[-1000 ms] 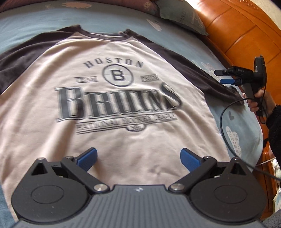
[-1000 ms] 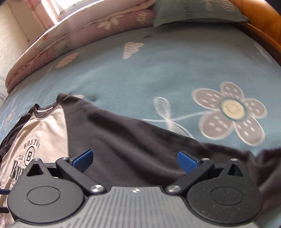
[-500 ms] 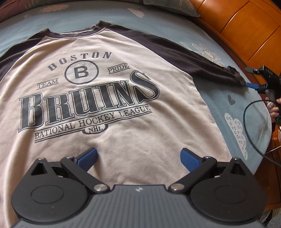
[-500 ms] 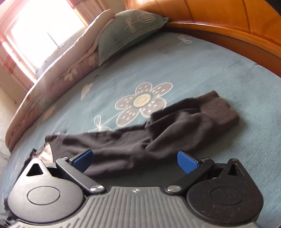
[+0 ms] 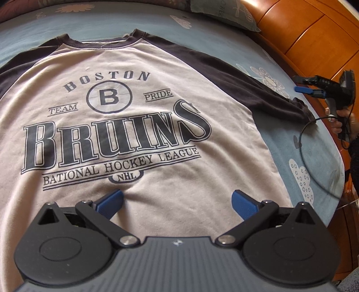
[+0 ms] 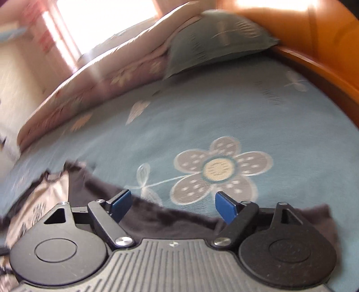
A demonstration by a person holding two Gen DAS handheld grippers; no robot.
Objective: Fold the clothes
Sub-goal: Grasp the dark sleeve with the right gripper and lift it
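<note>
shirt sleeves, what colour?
Dark charcoal, almost black, against the pale body of the shirt. The sleeve shows best in the left wrist view.

Window (image 6: pixel 107 24) glare (blown white), right view motion-blurred; fisheye bends edges.

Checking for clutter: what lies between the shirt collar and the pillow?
Only bare blue sheet between collar and pillow, seen in the left wrist view.

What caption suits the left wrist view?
Open left tool above a Bruins shirt spread flat on the blue bed.
</note>
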